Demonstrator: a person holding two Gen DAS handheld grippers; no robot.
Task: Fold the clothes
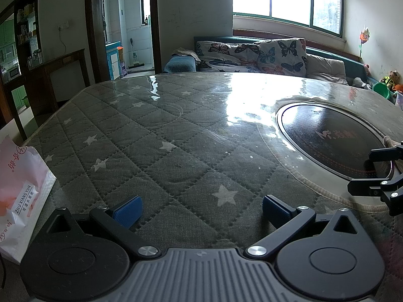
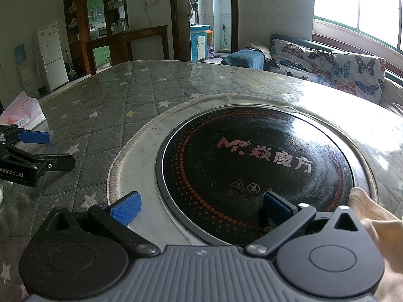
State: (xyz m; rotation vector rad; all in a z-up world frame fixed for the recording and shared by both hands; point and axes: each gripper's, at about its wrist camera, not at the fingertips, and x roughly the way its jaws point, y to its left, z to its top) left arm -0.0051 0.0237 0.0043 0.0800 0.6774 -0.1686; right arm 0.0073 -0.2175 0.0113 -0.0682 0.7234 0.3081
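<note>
The left gripper (image 1: 201, 209) hangs with jaws wide apart over the grey quilted star-pattern table cover (image 1: 151, 151). The right gripper (image 2: 201, 206), jaws also apart and empty, is above the round black induction hob (image 2: 252, 166). A pale beige cloth (image 2: 372, 216) lies just right of it, at the hob's edge.

Grey quilted desk cover (image 1: 156, 151) with pale stars; black hob (image 2: 254, 166) dotted red; butterfly-print cushions (image 1: 284, 52); blue pads (image 1: 127, 211); pink-white bag (image 1: 22, 188)
</note>
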